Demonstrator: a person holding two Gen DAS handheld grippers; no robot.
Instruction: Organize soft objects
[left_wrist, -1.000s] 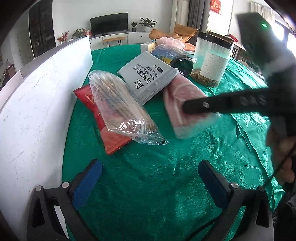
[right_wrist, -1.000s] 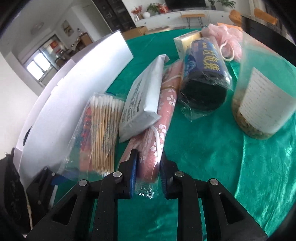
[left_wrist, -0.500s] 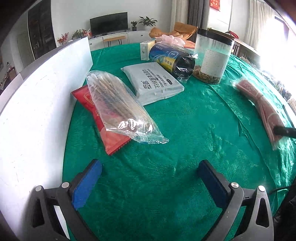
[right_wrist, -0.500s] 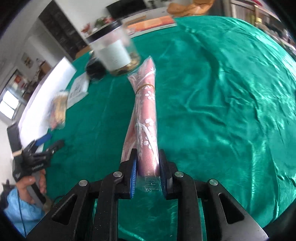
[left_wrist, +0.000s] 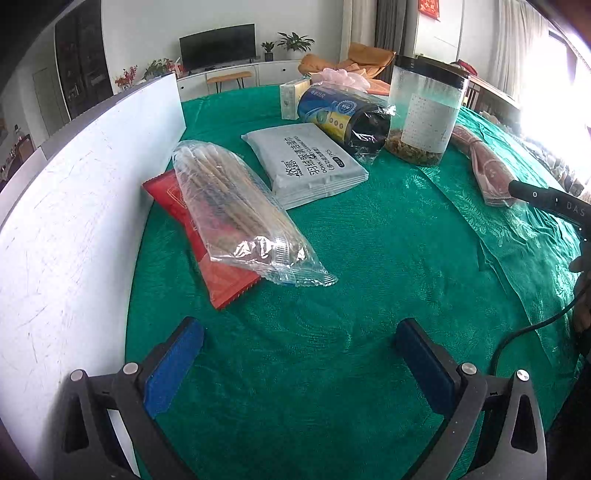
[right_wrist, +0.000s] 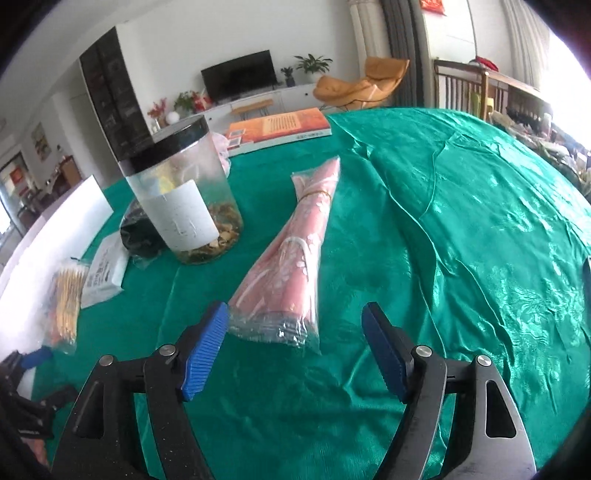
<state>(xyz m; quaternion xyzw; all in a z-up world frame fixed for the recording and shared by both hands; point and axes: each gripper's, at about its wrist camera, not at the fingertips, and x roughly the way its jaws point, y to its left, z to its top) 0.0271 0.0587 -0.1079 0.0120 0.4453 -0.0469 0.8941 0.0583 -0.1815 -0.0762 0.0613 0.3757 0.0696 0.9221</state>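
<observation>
Green cloth covers the surface (right_wrist: 480, 221); the pink roll (right_wrist: 291, 258) lies just right of the jar (right_wrist: 184, 199), freed. Right gripper (right_wrist: 293, 354) jaws stand wide, empty. Left gripper (left_wrist: 299, 365) jaws too. Better to back straight off, not snagging its wrapper.

Clear jar (right_wrist: 184, 199) upright on green tablecloth (right_wrist: 461, 258), beside white board (left_wrist: 74, 221)
</observation>
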